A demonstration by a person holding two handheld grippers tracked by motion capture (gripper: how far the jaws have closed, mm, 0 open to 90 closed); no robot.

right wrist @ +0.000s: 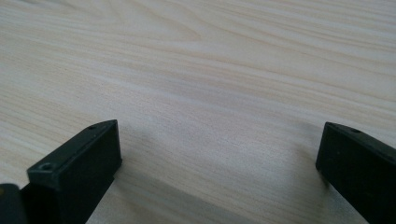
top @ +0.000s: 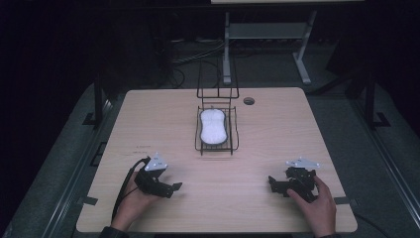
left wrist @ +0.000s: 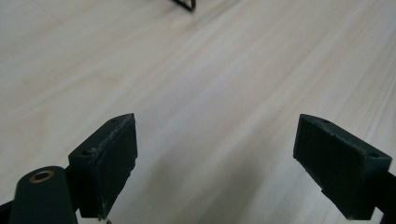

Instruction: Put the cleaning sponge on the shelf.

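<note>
A white oval object (top: 212, 126) lies in a black wire basket (top: 233, 144) at the middle of the wooden table (top: 148, 119). My left gripper (top: 176, 188) rests low near the table's front left, held by a hand, its jaws pointing right. In the left gripper view the left gripper (left wrist: 215, 158) stands open over bare wood with nothing between its pads. My right gripper (top: 271, 184) sits near the front right in the other hand, jaws pointing left. In the right gripper view the right gripper (right wrist: 219, 168) is wide open above bare wood.
A second upright wire frame (top: 217, 87) stands just behind the basket. A round cable hole (top: 249, 101) is in the tabletop at the back. A corner of the wire basket (left wrist: 184, 4) shows at the top of the left gripper view. Dark floor surrounds the table.
</note>
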